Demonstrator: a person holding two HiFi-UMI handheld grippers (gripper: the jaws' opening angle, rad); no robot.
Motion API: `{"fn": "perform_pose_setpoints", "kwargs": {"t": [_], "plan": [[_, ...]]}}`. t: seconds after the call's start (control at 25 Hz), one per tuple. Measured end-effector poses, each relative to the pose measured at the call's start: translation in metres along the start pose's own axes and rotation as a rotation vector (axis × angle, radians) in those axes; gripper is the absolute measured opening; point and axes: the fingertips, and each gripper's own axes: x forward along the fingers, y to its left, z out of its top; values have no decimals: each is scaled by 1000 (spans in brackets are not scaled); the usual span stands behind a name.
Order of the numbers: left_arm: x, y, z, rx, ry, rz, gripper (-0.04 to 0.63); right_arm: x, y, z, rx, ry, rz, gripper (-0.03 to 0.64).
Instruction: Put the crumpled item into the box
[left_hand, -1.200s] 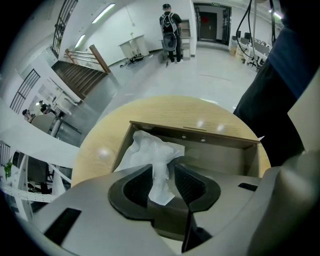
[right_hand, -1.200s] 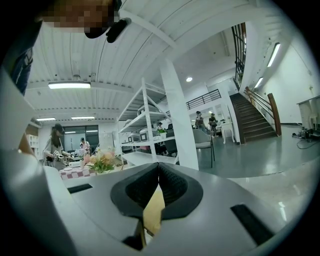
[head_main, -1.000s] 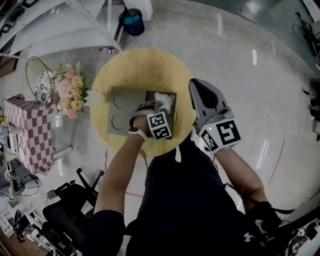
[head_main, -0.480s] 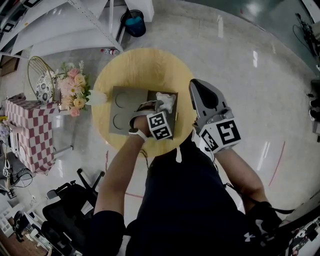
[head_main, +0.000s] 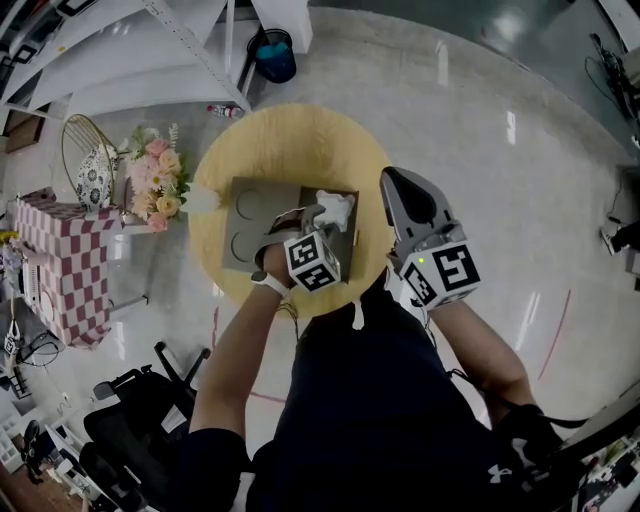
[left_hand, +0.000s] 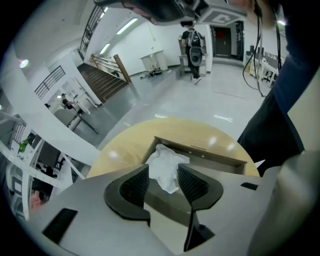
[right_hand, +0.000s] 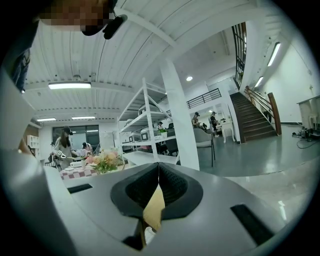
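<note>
A crumpled white tissue (head_main: 333, 207) lies in the open grey-brown box (head_main: 352, 238) on the round wooden table (head_main: 290, 140). In the left gripper view the tissue (left_hand: 167, 164) rests against the box's far wall (left_hand: 210, 156). My left gripper (head_main: 318, 216) hangs over the box just short of the tissue. Its jaws (left_hand: 162, 176) are opening, with the tissue's near corner between the tips and gaps on both sides. My right gripper (head_main: 394, 180) hovers off the table's right edge. It points up and its jaws (right_hand: 159, 171) are shut with nothing in them.
The box's flat flap (head_main: 245, 225) with two round marks lies to the left on the table. A flower bouquet (head_main: 160, 187) and a checkered table (head_main: 60, 265) stand further left. There is a blue bin (head_main: 274, 55) beyond the table and an office chair (head_main: 140, 420) behind left.
The left gripper's jaws have spread and it has drawn back slightly toward me. The tissue stays in the box. The right gripper has hardly moved.
</note>
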Motion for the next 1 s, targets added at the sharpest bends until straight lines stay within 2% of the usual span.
{"fn": "perform_pose_setpoints", "kwargs": {"t": [0.44,0.68,0.84,1.0], "plan": [[-113,43,52,-288,-306,146,183,-2,11,8,-11,5,12,13],[-201,80,76,-486,-558,300,126,-6,12,13,-16,28,-1,14],[-252,97,80,-569,-680,399,96,-10,14,21,-15,18,3,14],[-301,121,74,-697,-805,528,47,-12,20,39,-10,-9,17,14]]}}
